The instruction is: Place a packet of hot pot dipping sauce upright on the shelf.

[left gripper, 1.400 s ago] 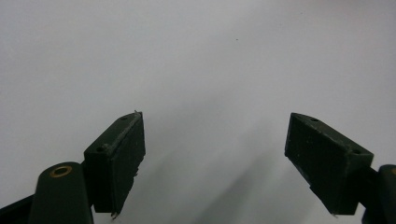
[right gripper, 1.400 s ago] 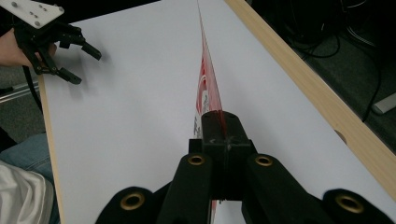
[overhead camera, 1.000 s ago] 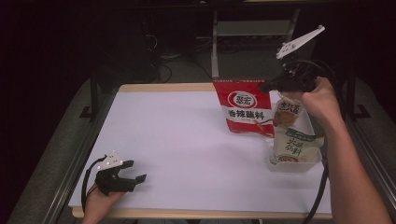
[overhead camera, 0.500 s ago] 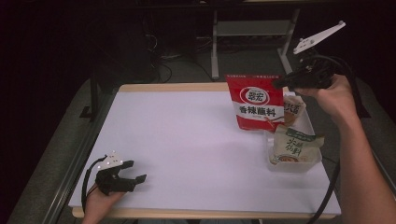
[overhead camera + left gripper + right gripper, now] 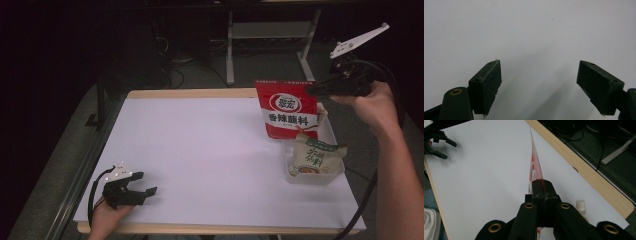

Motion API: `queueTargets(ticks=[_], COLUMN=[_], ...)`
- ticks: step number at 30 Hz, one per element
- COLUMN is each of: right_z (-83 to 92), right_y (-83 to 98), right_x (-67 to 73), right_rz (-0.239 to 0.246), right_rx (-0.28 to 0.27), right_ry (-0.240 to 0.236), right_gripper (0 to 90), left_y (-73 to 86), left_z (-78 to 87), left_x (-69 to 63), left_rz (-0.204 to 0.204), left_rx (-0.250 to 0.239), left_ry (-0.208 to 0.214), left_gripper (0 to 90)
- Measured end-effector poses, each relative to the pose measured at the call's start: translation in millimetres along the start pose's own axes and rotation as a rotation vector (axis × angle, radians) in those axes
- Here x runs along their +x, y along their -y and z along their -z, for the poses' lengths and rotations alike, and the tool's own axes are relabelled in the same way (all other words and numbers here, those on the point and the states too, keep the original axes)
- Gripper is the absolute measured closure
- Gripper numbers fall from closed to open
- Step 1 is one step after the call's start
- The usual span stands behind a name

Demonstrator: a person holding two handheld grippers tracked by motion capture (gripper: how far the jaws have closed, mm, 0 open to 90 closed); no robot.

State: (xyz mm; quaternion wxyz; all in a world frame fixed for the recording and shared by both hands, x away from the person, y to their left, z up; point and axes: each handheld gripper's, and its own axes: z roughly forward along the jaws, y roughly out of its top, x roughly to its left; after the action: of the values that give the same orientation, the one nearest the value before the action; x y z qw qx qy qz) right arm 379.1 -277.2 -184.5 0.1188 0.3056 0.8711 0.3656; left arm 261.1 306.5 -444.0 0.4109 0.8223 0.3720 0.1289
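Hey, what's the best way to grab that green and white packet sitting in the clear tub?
Pinch the green packet by its top edge, coming down from above. It stands leaning in the tub, whose walls block its lower sides, while the flat top pokes out free.

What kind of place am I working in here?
Probably a lab or data-recording workstation: a white-topped wooden-edged table in a dark room, loose black cables on the floor behind it, and a grey metal stand. The red seasoning packet looks like a test prop.

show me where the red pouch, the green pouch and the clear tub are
red pouch (image 5: 286, 111), high view, middle of its front.
green pouch (image 5: 315, 157), high view, its printed face.
clear tub (image 5: 314, 178), high view, near rim.
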Motion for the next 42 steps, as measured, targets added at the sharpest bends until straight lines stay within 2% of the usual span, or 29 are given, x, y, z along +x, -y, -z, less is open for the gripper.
queueTargets(ticks=[3,8,30,36,42], right_z=[6.6,10.8,39.1,35.2,22.7], right_y=[4.6,9.6,31.9,38.3,45.0], right_x=[-1.9,-3.3,-9.9,-13.3,-17.3], right_rz=[-0.012,-0.007,-0.043,-0.055,-0.077], right_rx=[-0.003,0.007,-0.014,-0.005,0.004], right_ry=[0.006,0.02,0.06,0.058,0.039], right_gripper=[90.0,90.0,90.0,90.0,90.0], left_y=[0.2,0.6,0.9,0.9,0.8], left_z=[0.6,0.3,-0.5,-1.2,-1.3], left_x=[0.3,-0.7,-1.3,-1.7,-1.6], left_rz=[0.003,0.014,0.014,0.013,0.014], left_rx=[-0.007,-0.004,0.002,0.004,0.003], left_ry=[-0.001,-0.001,-0.009,-0.006,-0.006], left_gripper=[19.5,19.5,19.6,19.5,19.5])
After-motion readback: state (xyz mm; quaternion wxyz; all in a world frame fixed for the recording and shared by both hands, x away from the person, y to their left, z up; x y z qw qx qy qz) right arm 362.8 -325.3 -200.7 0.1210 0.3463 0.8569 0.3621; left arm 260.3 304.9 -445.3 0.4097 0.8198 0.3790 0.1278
